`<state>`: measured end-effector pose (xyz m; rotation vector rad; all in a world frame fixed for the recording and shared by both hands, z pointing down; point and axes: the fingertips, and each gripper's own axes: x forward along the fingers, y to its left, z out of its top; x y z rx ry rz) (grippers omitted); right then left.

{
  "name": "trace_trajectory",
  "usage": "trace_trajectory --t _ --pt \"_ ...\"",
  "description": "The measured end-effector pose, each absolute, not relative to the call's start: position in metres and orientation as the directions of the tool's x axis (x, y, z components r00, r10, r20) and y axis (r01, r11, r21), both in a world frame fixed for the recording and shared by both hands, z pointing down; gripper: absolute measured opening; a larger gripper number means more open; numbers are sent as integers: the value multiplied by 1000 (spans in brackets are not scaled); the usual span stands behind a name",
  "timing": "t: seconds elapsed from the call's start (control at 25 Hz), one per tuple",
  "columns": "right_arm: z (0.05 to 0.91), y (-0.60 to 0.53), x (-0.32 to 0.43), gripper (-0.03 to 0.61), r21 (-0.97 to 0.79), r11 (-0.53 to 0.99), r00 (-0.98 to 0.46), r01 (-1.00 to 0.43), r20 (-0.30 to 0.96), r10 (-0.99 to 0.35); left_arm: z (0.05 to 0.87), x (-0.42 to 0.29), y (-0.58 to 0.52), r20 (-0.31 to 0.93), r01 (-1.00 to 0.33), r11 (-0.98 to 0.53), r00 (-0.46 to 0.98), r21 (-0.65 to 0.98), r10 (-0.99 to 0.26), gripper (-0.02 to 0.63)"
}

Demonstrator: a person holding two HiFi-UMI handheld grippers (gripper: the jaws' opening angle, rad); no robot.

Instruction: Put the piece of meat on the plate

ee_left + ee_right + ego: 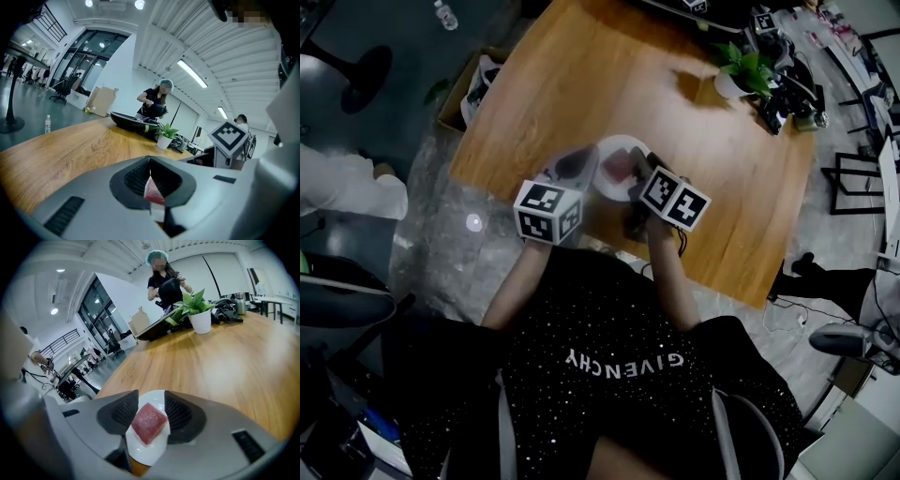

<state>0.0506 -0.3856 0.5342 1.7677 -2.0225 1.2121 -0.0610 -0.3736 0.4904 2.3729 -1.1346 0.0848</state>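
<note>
Right claw (pixel 151 400): I find its jaws spread wide, gripping nothing. Between them the red square piece of meat (pixel 149 423) lies on the round white plate (pixel 140 453). Left claw (pixel 150 161): jaws drawn together, just beside that plate. The wooden counter (pixel 225 362) carries a potted green plant (pixel 199 315), well apart.

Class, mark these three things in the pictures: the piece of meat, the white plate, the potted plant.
Piece of meat (pixel 149 422), right gripper view, middle of its top face.
White plate (pixel 145 452), right gripper view, bare near rim.
Potted plant (pixel 201 321), right gripper view, its white pot.
</note>
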Motion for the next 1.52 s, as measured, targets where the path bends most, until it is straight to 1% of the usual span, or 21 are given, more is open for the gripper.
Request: trace_trajectory --t 0.16,0.32,0.44,0.6,0.72,0.96,1.28,1.52 --pt "530 -376 60 178 -440 -32 -268 -897 601 -753 487 -58 -369 266 -753 -521 640 403 -720 11" --pt "514 -366 57 170 -463 80 -340 -883 514 -787 481 -50 -361 259 -767 -523 627 371 -735 11" --pt "497 -357 58 86 -423 169 -363 -890 434 -825 475 -42 -351 256 -789 -533 607 304 -752 11" --pt "475 -341 58 18 -242 286 -360 -927 362 -860 468 -35 -335 255 -822 -531 569 208 -781 11" --pt "466 -328 55 12 -227 344 -405 -911 338 -849 462 -34 -327 253 -839 -515 545 177 -800 11" --pt "456 -315 52 12 -201 420 -464 -885 301 -833 451 -38 -316 202 -854 -500 519 142 -831 11" --pt "450 -314 64 11 -196 403 -445 -894 287 -848 445 -28 -309 195 -841 -520 540 149 -819 11" --pt "445 -314 74 11 -190 387 -427 -902 273 -862 448 -24 -308 217 -843 -523 538 129 -814 11"
